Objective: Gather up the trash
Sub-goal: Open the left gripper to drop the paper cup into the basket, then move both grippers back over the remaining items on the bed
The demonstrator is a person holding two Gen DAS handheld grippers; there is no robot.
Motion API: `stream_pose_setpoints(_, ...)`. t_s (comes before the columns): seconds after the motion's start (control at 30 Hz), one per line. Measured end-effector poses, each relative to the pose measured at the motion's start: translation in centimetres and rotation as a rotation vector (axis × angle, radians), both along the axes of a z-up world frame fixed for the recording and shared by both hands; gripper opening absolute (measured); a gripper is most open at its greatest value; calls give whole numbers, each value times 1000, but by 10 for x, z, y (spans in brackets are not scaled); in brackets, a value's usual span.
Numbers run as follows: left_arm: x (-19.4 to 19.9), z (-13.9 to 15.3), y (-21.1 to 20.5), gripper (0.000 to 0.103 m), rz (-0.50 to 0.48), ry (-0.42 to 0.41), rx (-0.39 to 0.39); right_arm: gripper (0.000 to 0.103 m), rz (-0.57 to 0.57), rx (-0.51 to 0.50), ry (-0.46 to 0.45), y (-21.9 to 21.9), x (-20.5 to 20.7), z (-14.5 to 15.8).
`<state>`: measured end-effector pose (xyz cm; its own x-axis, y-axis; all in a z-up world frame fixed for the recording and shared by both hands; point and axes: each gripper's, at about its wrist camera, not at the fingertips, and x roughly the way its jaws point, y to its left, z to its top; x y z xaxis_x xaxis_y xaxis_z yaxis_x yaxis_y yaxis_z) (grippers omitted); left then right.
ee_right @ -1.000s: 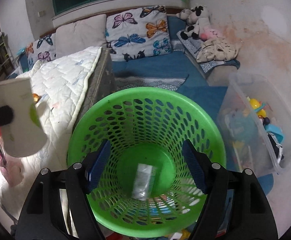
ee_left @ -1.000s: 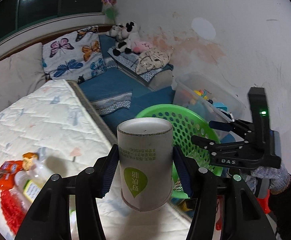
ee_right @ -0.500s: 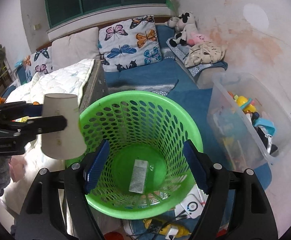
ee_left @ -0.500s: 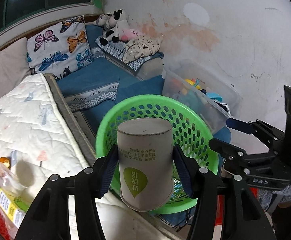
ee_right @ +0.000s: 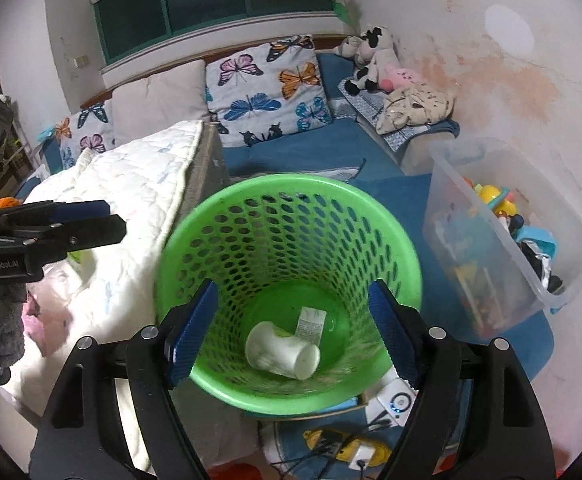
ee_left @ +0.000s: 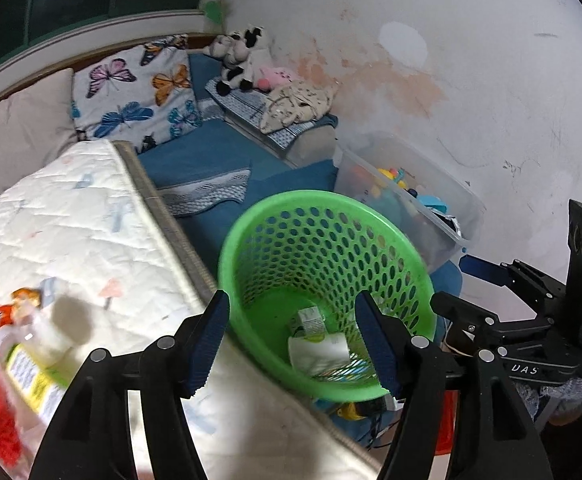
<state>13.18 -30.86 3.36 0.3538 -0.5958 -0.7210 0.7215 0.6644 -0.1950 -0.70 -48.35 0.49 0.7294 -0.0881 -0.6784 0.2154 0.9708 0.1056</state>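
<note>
Lying on its side, paper cup [ee_right: 282, 350] in green basket [ee_right: 227, 196], wrapper [ee_right: 311, 321] at its one o'clock, left gripper [ee_left: 295, 344] jaws opening with nothing between, right gripper [ee_right: 291, 332] jaws opening, empty too.

The green basket [ee_right: 287, 216] is showing as glossy perforated plastic, and the white cup [ee_right: 281, 350] lying in it is looking like matt paper. The mattress [ee_left: 71, 240] is wearing quilted white cloth. The storage bin [ee_right: 507, 216] is reading as clear, smooth plastic. The wall [ee_left: 471, 80] is looking matt, stained and scuffed.
</note>
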Motion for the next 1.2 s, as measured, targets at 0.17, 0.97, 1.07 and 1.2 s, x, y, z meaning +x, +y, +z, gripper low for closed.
stream_pose_setpoints(0.17,-7,6,40,63,61,-19,-4,79,30,19,-21,20,-1,4)
stream_pose_setpoints(0.97,-12,-4,271,63,492,-11,-31,81,333,22,-22,157,20,11)
stream_pose_setpoints(1.07,-11,-7,293,63,538,4,-39,81,403,16,-13,181,24,10)
stream_pose_setpoints(1.2,-11,-12,311,63,580,14,-38,81,493,-8,-8,211,30,9)
